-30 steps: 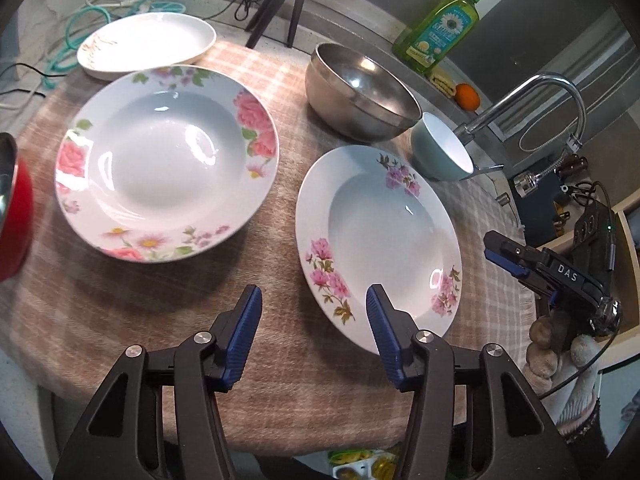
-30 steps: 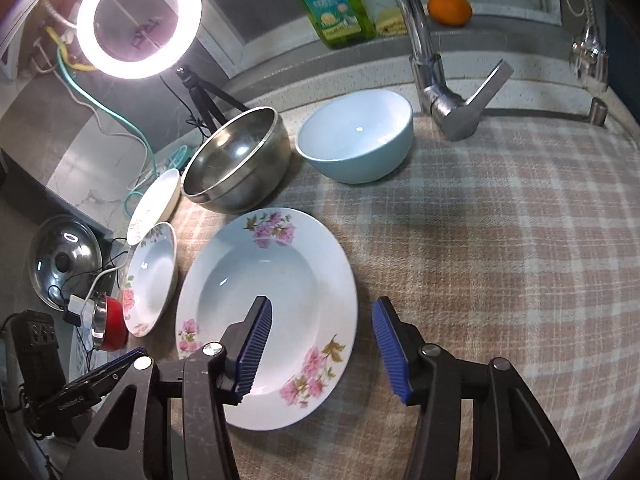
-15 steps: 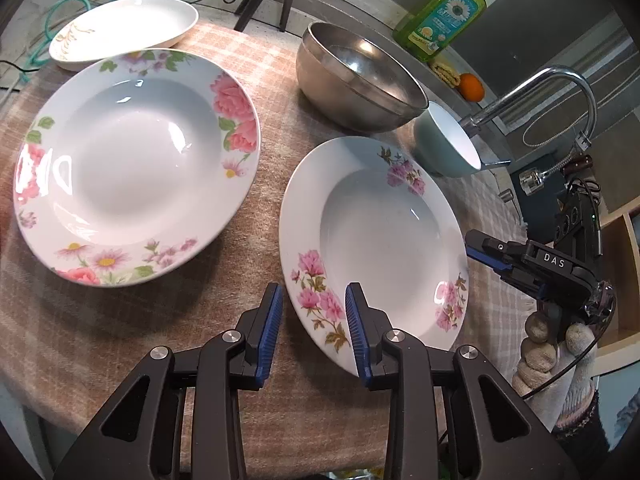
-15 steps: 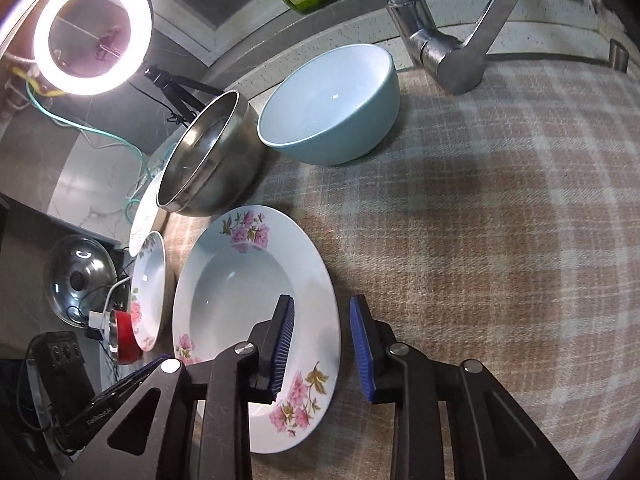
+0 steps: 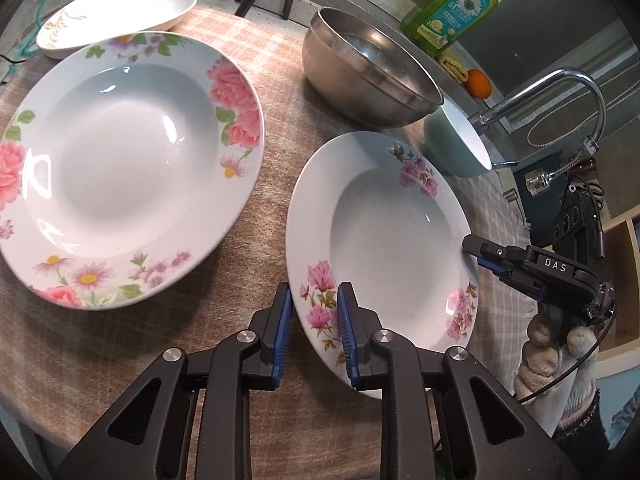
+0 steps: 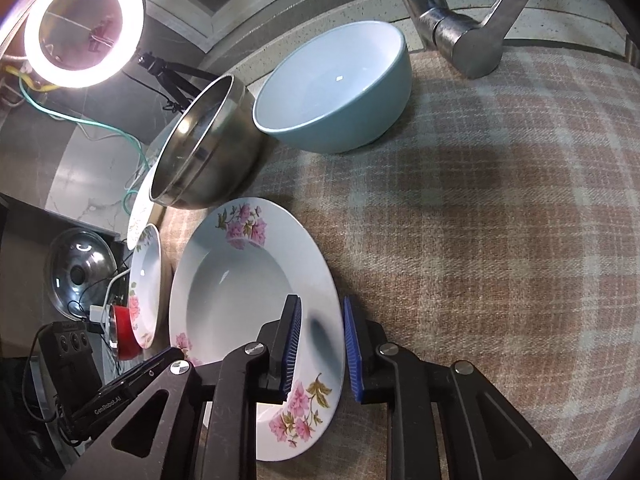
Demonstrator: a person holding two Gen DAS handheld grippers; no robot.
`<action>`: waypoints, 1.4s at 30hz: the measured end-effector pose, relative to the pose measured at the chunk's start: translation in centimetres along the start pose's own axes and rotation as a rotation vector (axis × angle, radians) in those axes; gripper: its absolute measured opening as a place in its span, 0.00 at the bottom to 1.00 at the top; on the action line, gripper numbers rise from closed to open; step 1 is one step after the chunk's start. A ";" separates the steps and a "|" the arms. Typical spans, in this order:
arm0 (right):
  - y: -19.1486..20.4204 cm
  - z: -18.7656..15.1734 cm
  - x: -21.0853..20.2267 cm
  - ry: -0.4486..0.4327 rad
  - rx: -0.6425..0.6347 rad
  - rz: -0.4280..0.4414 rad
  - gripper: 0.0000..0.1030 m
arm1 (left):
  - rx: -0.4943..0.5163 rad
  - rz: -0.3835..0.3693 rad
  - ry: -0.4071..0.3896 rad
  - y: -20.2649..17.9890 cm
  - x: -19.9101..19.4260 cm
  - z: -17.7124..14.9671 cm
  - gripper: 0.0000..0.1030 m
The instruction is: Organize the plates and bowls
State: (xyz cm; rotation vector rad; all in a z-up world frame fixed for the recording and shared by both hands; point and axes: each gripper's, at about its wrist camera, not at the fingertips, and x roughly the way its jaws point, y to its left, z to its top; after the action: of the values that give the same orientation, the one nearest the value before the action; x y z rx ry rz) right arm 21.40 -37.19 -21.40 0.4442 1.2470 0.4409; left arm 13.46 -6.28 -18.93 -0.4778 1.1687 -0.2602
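A small floral plate (image 5: 392, 240) lies on the checked cloth, also in the right wrist view (image 6: 240, 288). My left gripper (image 5: 314, 324) straddles its near-left rim, jaws narrowed but a gap still showing around the rim. My right gripper (image 6: 320, 344) straddles its opposite rim the same way; it shows in the left wrist view (image 5: 504, 260). A larger floral plate (image 5: 120, 168) lies to the left. A white plate (image 5: 116, 16) sits behind it. A steel bowl (image 5: 368, 68) and a light blue bowl (image 6: 336, 88) stand at the back.
A tap (image 6: 456, 32) rises behind the blue bowl. A green soap bottle (image 5: 452, 8) and an orange (image 5: 479, 83) sit on the ledge. A ring light (image 6: 80, 24), pot lid (image 6: 76, 276) and red cup (image 6: 122, 332) are off the table's left side.
Both grippers have moved forward onto the small plate's rim, one on each side, and their jaws have narrowed from wide open to a small gap.
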 end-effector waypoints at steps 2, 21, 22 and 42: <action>0.0 0.0 0.3 0.009 -0.001 0.001 0.18 | 0.000 -0.005 0.006 0.0 0.2 0.1 0.19; 1.0 -1.5 0.4 0.008 -0.023 -0.022 0.18 | 0.009 -0.016 0.018 0.6 -0.3 -0.2 0.19; 1.1 -1.7 0.3 0.006 -0.023 -0.024 0.18 | 0.013 -0.016 0.021 0.7 -0.4 -0.3 0.19; 2.0 -8.0 -0.4 -0.002 0.053 -0.011 0.18 | 0.049 -0.004 0.036 2.1 -2.0 -1.7 0.19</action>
State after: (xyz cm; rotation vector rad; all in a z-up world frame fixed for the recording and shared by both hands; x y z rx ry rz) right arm 13.43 -35.12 -22.01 0.4822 1.2606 0.3984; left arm 11.04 -3.98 -18.86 -0.4340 1.1939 -0.3019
